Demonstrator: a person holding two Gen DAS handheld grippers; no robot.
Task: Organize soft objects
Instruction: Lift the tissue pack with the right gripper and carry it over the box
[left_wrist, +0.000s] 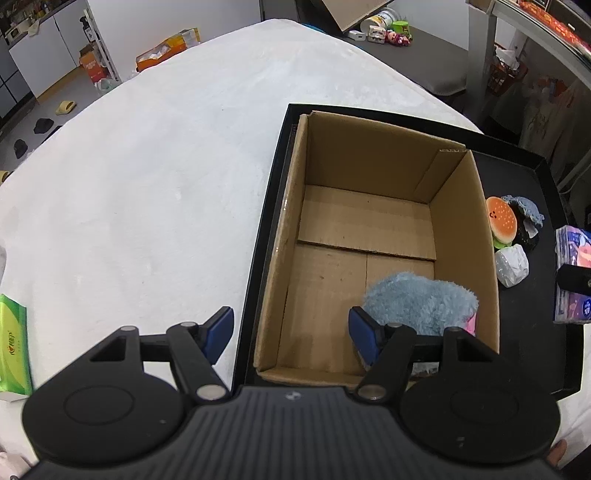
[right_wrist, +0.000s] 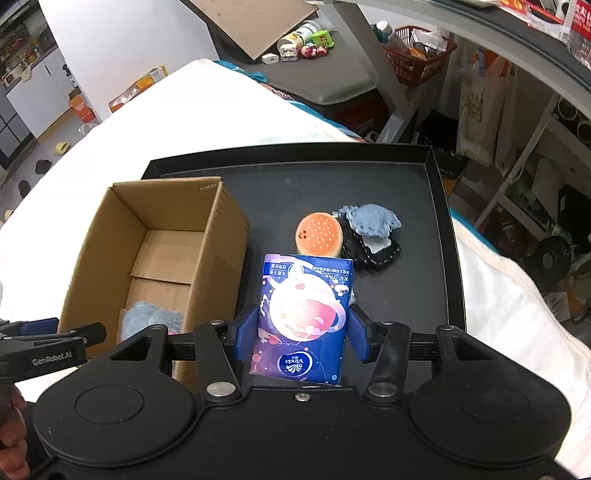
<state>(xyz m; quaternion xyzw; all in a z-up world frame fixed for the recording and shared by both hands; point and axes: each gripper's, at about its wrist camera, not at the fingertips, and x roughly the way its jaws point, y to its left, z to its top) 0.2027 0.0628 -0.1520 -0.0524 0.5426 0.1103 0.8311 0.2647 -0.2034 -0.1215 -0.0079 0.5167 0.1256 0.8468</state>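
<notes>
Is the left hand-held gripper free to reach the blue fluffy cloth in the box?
Probably yes: the left hand-held gripper is open and empty above the open-topped box, and nothing covers the cloth.

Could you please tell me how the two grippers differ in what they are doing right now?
The right gripper is shut on the blue tissue pack above the black tray; the left gripper is open and holds nothing, above the cardboard box. Both have blue finger pads.

White cabinets (left_wrist: 44, 55) line a grey floor (left_wrist: 55, 96) beside cluttered metal shelving (right_wrist: 517, 92).
</notes>
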